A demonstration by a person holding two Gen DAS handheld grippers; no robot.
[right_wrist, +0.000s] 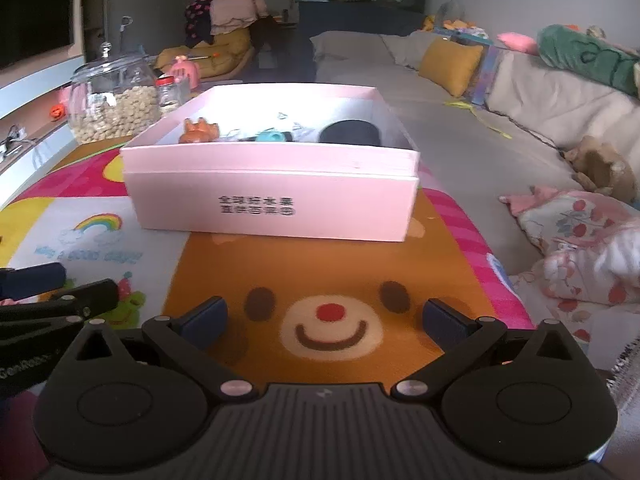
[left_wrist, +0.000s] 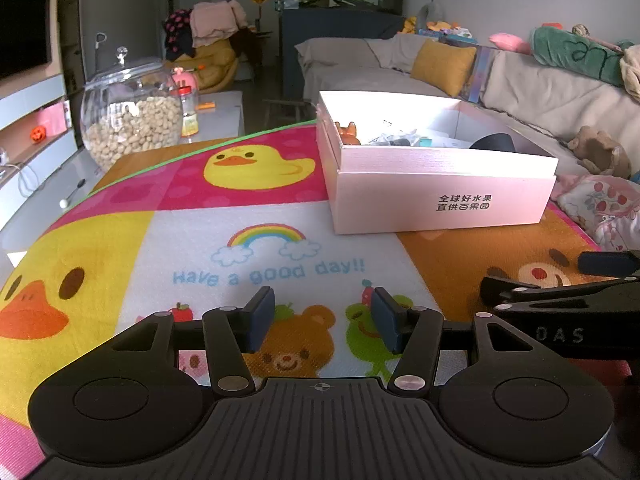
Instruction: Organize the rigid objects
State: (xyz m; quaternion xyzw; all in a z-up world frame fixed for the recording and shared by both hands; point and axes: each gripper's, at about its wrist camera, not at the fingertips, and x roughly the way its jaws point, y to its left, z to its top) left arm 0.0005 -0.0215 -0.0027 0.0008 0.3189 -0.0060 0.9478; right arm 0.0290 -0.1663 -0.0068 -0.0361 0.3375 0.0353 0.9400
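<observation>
Two handheld grippers hover over a cartoon play mat, facing a pink box of small objects.

The left gripper (left_wrist: 323,320) has its jaws apart with nothing between them; the right gripper (right_wrist: 325,322) is spread wider, also empty. The pink box (right_wrist: 272,200) sits on the mat (left_wrist: 192,240) ahead of both. Inside it lie an orange animal figure (right_wrist: 199,131), a teal piece (right_wrist: 269,136) and a dark round object (right_wrist: 350,133). A glass jar (left_wrist: 130,118) of nuts stands beyond the mat's far left edge.
</observation>
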